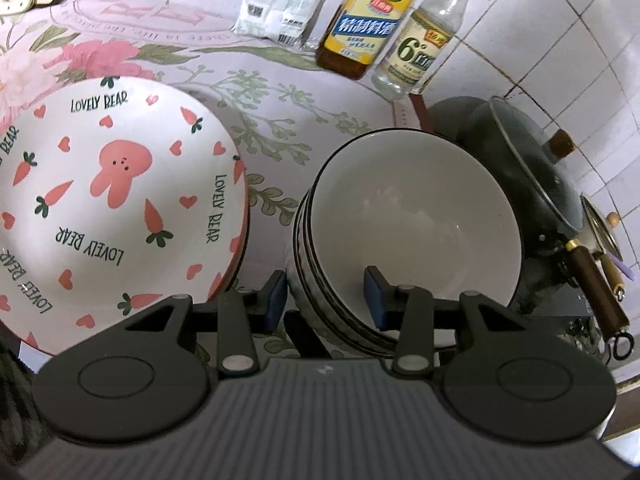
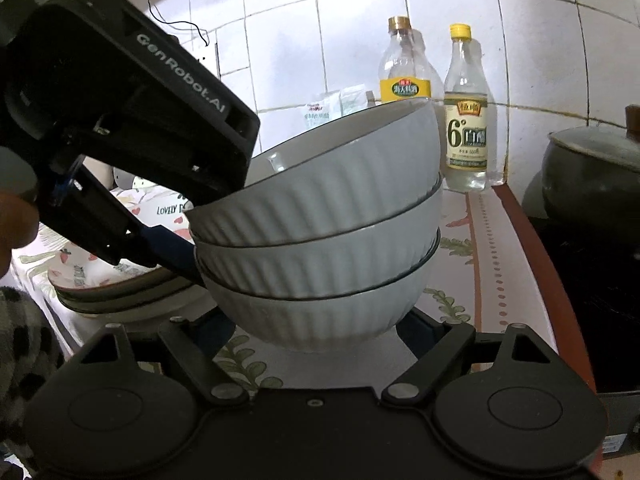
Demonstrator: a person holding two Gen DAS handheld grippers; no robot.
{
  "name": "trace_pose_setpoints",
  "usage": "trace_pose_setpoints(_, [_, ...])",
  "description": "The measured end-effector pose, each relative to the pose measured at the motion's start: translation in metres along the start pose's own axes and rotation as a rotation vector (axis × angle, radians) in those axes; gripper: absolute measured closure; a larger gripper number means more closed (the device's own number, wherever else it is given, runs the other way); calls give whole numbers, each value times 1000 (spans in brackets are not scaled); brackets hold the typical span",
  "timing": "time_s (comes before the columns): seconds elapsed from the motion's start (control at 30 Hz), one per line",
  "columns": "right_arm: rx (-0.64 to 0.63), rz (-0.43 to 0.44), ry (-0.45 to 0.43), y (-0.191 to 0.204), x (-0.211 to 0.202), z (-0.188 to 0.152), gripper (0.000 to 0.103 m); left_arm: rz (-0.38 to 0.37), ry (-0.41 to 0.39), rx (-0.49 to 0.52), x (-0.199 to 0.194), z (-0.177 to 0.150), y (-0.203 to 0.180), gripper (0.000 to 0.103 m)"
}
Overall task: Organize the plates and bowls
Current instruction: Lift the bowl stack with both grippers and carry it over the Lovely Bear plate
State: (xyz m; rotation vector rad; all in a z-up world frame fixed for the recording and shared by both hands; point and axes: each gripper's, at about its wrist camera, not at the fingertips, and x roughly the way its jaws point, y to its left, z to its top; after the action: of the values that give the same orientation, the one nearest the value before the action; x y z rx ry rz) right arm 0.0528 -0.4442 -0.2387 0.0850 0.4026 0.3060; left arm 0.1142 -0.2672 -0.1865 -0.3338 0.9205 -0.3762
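1. On the desk [image 1: 320, 92], which has a flowered cover, three grey ribbed bowls [image 2: 320, 216] stand nested in one stack.
2. The left gripper [image 1: 326, 298] straddles the near rim of the stack: one blue pad is outside the wall, the other is inside the top bowl. Whether the pads press on the rim I cannot tell from the left wrist view.
3. In the right wrist view the left gripper [image 2: 172, 248] comes from the upper left, and its blue finger touches the left side of the stack near the rims.
4. The right gripper [image 2: 316, 332] is low in front of the stack, with its jaws wide apart on both sides of the bottom bowl. The fingertips are hidden behind the bowl, so contact is not clear.
5. Just to the left of the bowls is a stack of plates [image 1: 112, 208]; the top one has a pink rabbit, carrots and the words "LOVELY BEAR".
6. Behind the bowls, by the tiled wall [image 2: 320, 20], stand a yellow-label bottle [image 1: 370, 20] and a clear bottle [image 1: 424, 40] with a yellow cap.
7. A dark pot [image 1: 532, 184] with a lid is to the right of the bowls.
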Motion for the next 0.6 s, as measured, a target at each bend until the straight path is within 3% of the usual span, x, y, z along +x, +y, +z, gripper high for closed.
trace_pose_setpoints(0.6, [-73, 49, -85, 39, -19, 43, 13, -25, -107, 35, -67, 22, 24, 63])
